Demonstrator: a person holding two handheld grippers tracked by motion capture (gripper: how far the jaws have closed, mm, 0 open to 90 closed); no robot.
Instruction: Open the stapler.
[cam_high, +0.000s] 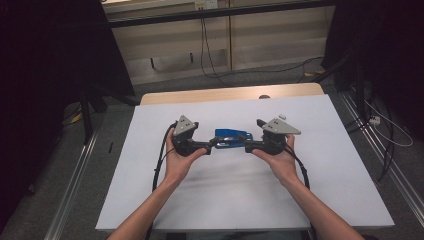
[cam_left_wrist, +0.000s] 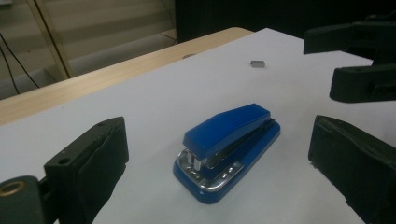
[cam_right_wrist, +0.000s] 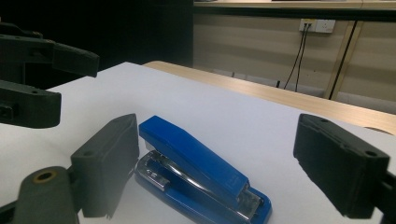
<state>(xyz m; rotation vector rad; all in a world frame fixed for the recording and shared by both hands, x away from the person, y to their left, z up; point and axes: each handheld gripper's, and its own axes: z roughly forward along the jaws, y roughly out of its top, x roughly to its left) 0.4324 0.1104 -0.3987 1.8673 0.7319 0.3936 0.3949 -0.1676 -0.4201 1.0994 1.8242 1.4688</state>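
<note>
Left forearm and hand: enters from the bottom of the high view and holds the left gripper (cam_high: 212, 144) at centre frame, pointing right toward the stapler.
Left gripper jaws: spread wide in the left gripper view (cam_left_wrist: 219, 163), one at lower left and one at lower right, with nothing between the pads; released.
Right gripper: held just right of centre in the high view (cam_high: 244, 146), pointing left; in its own view (cam_right_wrist: 224, 172) the jaws stand wide apart, released, gripping nothing.
Stapler: a blue stapler (cam_high: 231, 137) lies flat on the white sheet, between the two grippers at centre of the high view; in the left gripper view (cam_left_wrist: 227, 149) its open metal mouth faces the camera at lower centre; in the right gripper view (cam_right_wrist: 198, 172) it runs diagonally across the lower centre.
Contact: neither gripper's pads appear to touch the stapler; the right gripper's left jaw sits just beside its top arm.
Step in hand, judged: closing in to grasp the stapler from both ends.
Doing it well: one gripper should likely pin the base low while the other takes the top arm, square to the long sides, so it does not skid on the smooth sheet.
White sheet (cam_high: 320, 165): covers the wooden table.
Small grey piece (cam_left_wrist: 257, 64): rests in the upper right of the left gripper view, well apart from the stapler; what it is cannot be told.
</note>
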